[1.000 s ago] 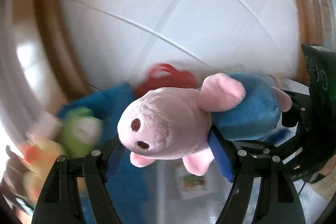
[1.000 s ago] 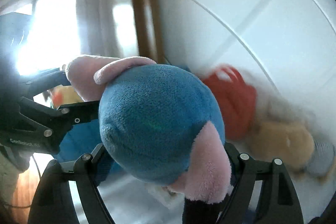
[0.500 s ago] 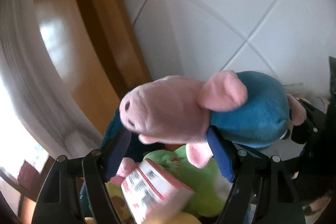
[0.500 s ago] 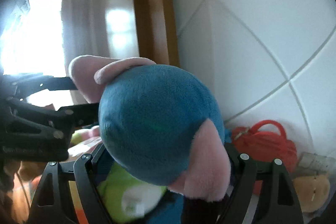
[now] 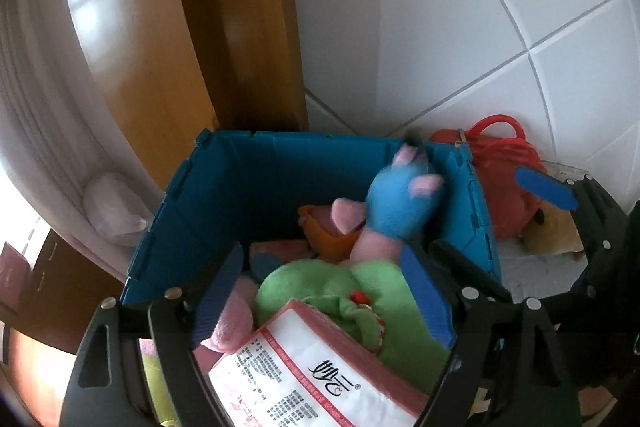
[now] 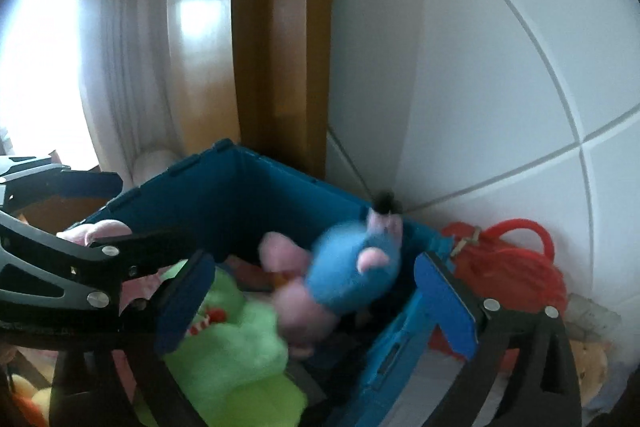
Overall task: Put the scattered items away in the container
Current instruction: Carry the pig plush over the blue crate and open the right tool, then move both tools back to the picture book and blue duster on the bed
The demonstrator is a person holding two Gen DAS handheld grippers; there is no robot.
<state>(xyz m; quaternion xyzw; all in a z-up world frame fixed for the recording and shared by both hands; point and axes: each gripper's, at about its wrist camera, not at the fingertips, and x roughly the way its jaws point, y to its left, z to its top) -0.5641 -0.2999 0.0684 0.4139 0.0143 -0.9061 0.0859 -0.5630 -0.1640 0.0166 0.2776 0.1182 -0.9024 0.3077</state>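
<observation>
1. Pig plush, pink head with a blue body, sits in the blue bin near the far right corner, head down and feet up toward the rim. It's motion-blurred in the right wrist view.
2. It rests on or against the other toys. Whether it has settled, can't tell.
3. Bin contents: green plush under and in front of the pig, an orange item behind it, another pink plush at the near left, and a pink-and-white printed pack nearest the camera on top.
4. Left gripper: jaws opening, blue pads wide apart, gripping nothing. The pig lies ahead of the pads, closer to the right pad, and neither pad presses it.
5. Right gripper: jaws opening, near full spread, nothing clamped. The pig sits between and beyond the pads, clear of both.
6. Left gripper's black frame crosses the left side of the right wrist view.
7. Outside the bin, right of its wall: red bag with looped handles on the floor, and a tan plush just beside it.
8. Bin stands on white tiled floor against a wooden door frame. White curtain at left.
</observation>
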